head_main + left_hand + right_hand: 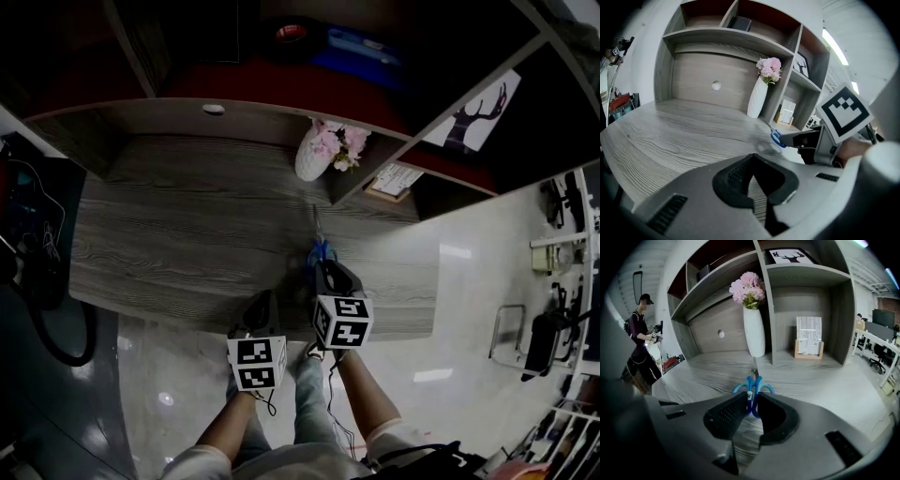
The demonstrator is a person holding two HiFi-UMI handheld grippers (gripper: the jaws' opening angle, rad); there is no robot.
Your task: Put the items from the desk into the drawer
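Note:
A pair of blue-handled scissors (753,383) points its blades away from me toward the vase. My right gripper (751,399) is shut on the handles, just above the grey wooden desk (187,234). In the head view the scissors (320,249) stick out ahead of the right gripper (326,267) near the desk's front right. My left gripper (261,307) hovers at the front edge beside it, shut with nothing in it (753,161). The left gripper view shows the scissors (775,136) with a faint shadow on the desk below. No drawer is in view.
A white vase of pink flowers (317,152) stands at the back of the desk beside a shelf divider. A small card stand (809,342) sits in the cubby to the right, and a deer picture (480,114) above it. A person (640,333) stands far left.

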